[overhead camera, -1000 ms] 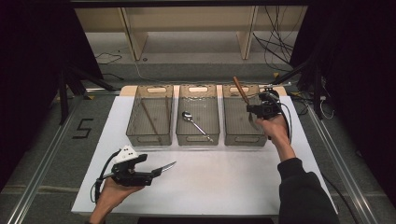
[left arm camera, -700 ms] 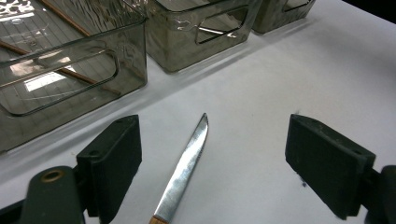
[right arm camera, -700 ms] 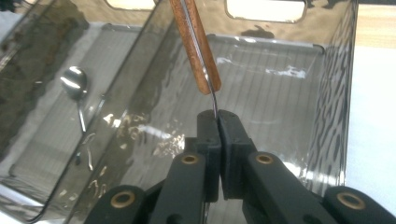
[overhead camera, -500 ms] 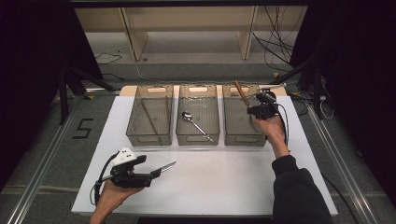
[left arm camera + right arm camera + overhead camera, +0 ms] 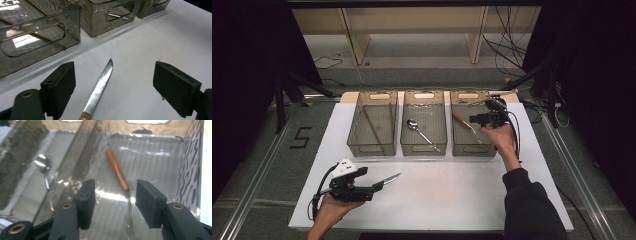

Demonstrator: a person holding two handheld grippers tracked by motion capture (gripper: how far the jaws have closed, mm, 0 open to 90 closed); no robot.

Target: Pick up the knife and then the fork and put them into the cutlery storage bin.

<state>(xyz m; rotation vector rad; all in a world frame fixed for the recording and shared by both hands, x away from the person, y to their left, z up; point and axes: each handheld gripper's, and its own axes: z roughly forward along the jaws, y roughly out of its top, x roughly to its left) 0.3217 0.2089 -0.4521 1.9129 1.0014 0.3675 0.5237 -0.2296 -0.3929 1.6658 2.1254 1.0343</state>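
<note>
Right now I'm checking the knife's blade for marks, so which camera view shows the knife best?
The left gripper view: the knife lies close between the open left gripper's jaws, blade and wooden handle end sharp. The high view shows it small on the white table, poking out from that gripper.

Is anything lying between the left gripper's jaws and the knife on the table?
Nothing visible. The left gripper is open, and the knife lies flat on bare white table between its jaws, blade pointing toward the bins. The bins stand beyond the knife's tip, not in the gap.
</note>
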